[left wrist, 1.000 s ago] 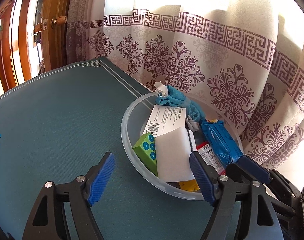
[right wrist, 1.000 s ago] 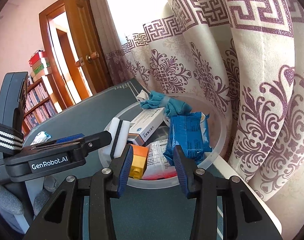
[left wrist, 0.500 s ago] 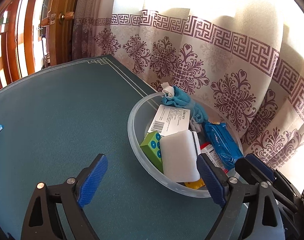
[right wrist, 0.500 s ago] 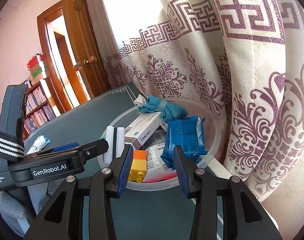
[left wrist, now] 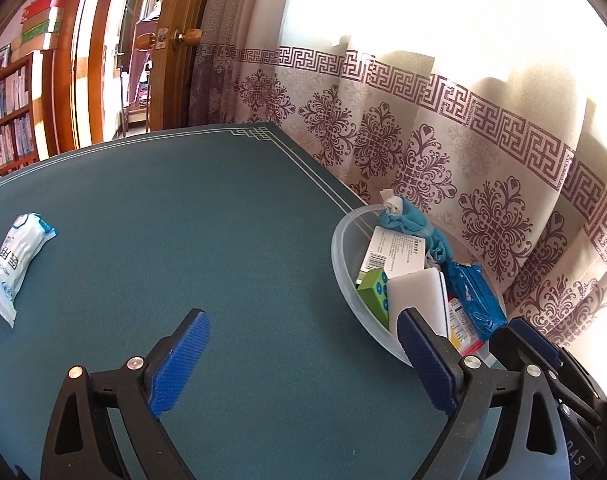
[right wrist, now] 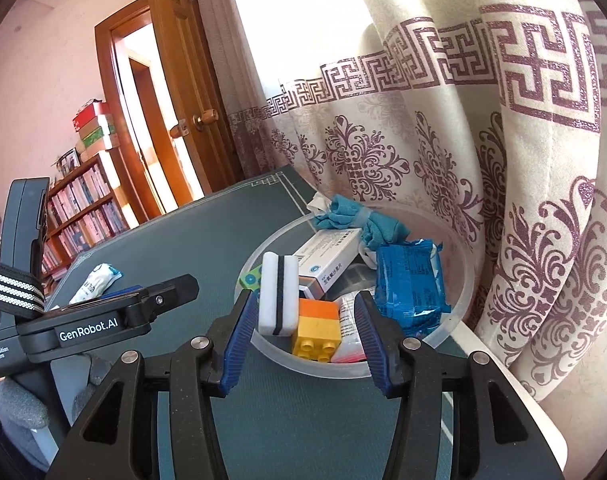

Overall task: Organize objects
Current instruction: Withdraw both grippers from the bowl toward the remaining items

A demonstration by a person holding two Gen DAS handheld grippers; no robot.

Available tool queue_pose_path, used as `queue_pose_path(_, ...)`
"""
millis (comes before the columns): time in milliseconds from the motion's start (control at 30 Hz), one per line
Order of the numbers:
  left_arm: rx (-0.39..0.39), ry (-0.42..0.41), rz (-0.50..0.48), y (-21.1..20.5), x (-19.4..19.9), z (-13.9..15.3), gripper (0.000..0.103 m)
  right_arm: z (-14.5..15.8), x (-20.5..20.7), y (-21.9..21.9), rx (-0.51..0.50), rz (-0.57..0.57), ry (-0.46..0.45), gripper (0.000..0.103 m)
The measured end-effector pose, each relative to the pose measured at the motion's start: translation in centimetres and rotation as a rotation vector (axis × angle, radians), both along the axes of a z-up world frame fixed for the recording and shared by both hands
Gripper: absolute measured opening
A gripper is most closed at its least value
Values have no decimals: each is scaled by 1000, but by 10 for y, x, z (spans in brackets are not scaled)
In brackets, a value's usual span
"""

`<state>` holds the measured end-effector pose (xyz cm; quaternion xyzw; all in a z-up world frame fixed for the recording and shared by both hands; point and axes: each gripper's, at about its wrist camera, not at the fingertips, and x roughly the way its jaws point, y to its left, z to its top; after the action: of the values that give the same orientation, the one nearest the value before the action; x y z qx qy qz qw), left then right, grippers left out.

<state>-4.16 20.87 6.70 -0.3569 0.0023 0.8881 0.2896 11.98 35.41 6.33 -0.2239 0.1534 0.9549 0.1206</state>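
Swinging left gripper (left wrist: 303,360) off bowl (left wrist: 343,264)

Left gripper (left wrist: 303,360): jaws spread wide, blue ribbed pads (left wrist: 179,364) facing each other, nothing between them; also visible from the right wrist view (right wrist: 135,300), low and level. Right gripper (right wrist: 303,334): jaws parted moderately, empty, blue pads (right wrist: 235,344) angled inward, pointing forward and slightly down.
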Motion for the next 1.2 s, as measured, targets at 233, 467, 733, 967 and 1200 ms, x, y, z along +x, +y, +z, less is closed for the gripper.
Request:
queue_pose_path(233, 7, -1, 83, -37, -6, 1, 98, 4, -11, -23, 17, 66, -9, 55)
queue_pose_path(467, -3, -3, 177, -75, -14, 1, 101, 5, -28, -47, -1, 150, -35, 61)
queue_pose_path(733, -25, -26, 290, -119, -26, -5, 101, -9, -49, -69, -49, 228, -110, 61)
queue_pose_path(967, -47, -38, 383, -158, -36, -7, 101, -15, -63, -88, -58, 278, -152, 61)
queue_pose_path(1200, -61, -20, 473, -199, -44, 0, 101, -17, -77, -107, -58, 327, -174, 61)
